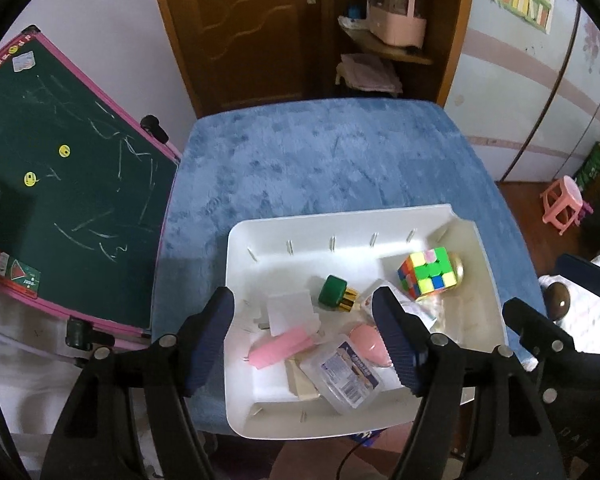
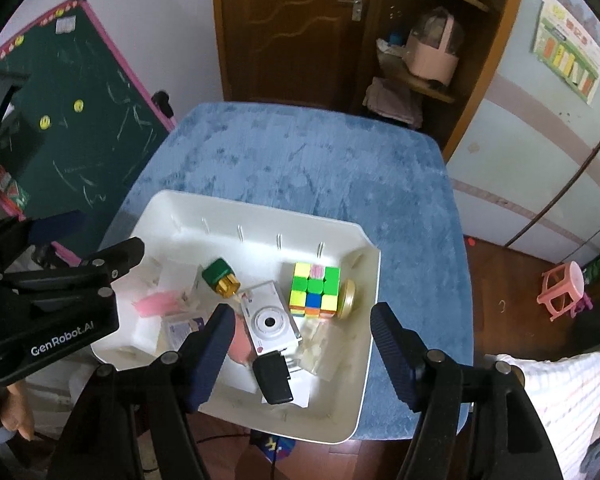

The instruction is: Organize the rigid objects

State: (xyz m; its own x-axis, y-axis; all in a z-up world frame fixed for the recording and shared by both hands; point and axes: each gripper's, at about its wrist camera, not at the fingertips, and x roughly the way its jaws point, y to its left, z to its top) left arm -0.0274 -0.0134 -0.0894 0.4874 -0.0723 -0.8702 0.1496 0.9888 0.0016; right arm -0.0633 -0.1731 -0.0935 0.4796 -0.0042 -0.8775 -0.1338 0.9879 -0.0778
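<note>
Hovering over a white bin point(image 1: 482, 264), lower centre of both wrist views: two hand-held grippers, both empty. Left gripper point(image 1: 312, 344): jaws apart, nothing between the pads, no contact with any item; its blue-padded fingers point(image 1: 210, 340) frame the bin's contents from above. Right gripper point(image 2: 304, 354): jaws likewise spread, holding nothing, one finger over the bin's near edge, the other over the blue cloth point(image 2: 416, 208) at the lower right of the frame. Bin: sits on the blue plush cloth covering a table, near its front edge. Contents, all lying loose inside the bin: one multicoloured puzzle cube point(image 2: 315, 289) at the right side, touching a gold round disc point(image 2: 349, 295) just beside it; one green-capped gold object point(image 2: 222, 278) lying tilted near the centre; one white compact camera point(image 2: 269, 322), lens up, below the cube; one black adapter point(image 2: 274, 378) at the camera's lower end; one pink bar point(image 1: 278, 346) at the left; one pink rounded piece point(image 1: 366, 342), partly hidden by the left gripper's finger; one clear plastic case point(image 1: 344, 372) with a blue label, near the bin's front wall; assorted white paper pieces underneath. Surroundings: green chalkboard point(image 1: 68, 184) with pink frame at the left, pink stool point(image 2: 562, 290) on the floor at the right.
</note>
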